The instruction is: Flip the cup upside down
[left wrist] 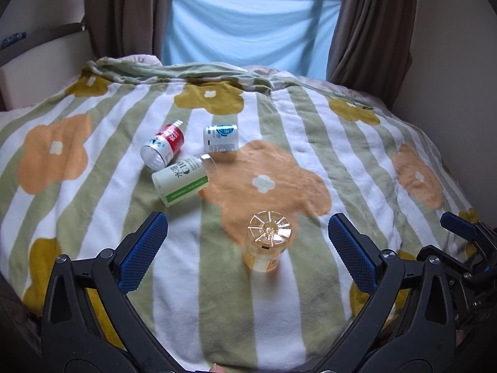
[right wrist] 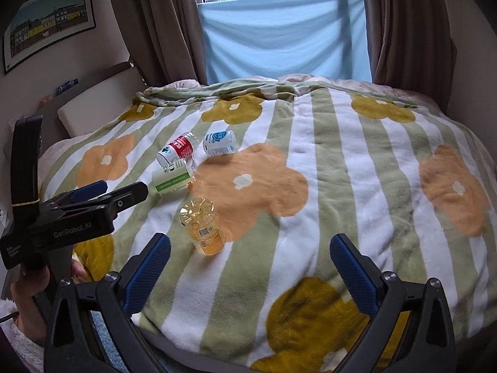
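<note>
Currently, both grippers hang above a bed with nothing between their fingers.

Left gripper (left wrist: 245, 248): spread wide, blue-padded fingers (left wrist: 144, 250) well apart, gripping nothing; in the right wrist view it shows at 9 o'clock (right wrist: 102, 191), seen side-on.

Right gripper (right wrist: 250, 272): spread wide, blue pads (right wrist: 352, 272) well apart, nothing between them; in the left wrist view part of it enters at 4 o'clock (left wrist: 459, 228).

Cup (left wrist: 267, 242): clear amber-tinted plastic, standing upside down on the blanket, ribbed base facing up, a label on its side; in the left wrist view it sits between the left gripper's fingers in the picture, toward 5 o'clock of centre, touching neither pad. In the right wrist view (right wrist: 202, 227) it lies at 10 o'clock from the right gripper's left pad, apart from it.

Blanket (left wrist: 279, 161): fleece with green and white stripes and orange and mustard flowers, spread over the bed.

Red-labelled cup (left wrist: 163, 146): lying on its side at 11 o'clock from the amber cup, well apart from it.

Green-and-white cup (left wrist: 183, 180): on its side, just beside the red-labelled one.

Blue-and-white cup (left wrist: 220, 138): tipped over, at 2 o'clock from the red-labelled one.

Blue sheet (right wrist: 285, 37): hung over the window at 12 o'clock, brown curtains (right wrist: 407, 28) on both sides.

Framed picture (right wrist: 49, 21): on the wall at 10 o'clock in the right wrist view.
</note>
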The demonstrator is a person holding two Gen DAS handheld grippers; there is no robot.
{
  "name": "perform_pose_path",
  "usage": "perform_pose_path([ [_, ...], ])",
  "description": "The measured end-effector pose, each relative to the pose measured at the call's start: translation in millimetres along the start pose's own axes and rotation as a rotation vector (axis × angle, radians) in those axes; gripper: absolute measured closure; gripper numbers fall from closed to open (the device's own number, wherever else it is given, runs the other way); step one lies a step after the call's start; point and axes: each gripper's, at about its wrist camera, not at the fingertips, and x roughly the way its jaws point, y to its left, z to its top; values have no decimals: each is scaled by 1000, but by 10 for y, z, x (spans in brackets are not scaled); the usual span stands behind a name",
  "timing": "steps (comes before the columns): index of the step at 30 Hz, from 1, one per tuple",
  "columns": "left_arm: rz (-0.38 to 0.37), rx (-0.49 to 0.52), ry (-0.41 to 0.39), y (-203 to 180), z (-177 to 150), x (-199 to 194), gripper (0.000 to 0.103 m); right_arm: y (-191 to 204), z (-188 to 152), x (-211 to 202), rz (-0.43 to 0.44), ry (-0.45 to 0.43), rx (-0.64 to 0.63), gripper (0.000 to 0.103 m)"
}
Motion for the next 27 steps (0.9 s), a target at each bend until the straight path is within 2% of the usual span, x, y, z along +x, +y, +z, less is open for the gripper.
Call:
perform_pose_path([
  [3, 3, 18, -77, 111, 81, -364, 0, 166, 92, -227, -23, -95, 12, 1],
  [6, -30, 28, -124, 203, 154, -624, 0, 341, 155, -434, -92, -207, 5, 1],
  [11, 12, 76, -215, 274, 138, -936, 0, 490, 190, -669, -190, -334, 22, 1],
  [14, 13, 56, -273, 337, 77, -1061, 0, 518, 177, -736, -209, -374, 44, 1],
  [17, 5, 51, -316, 358, 44, -1151, 0, 611, 155, -725, -261, -388, 4, 1],
  [27, 26, 58, -349, 399, 11, -1266, 0, 695, 147, -770, -251, -406, 0, 1],
])
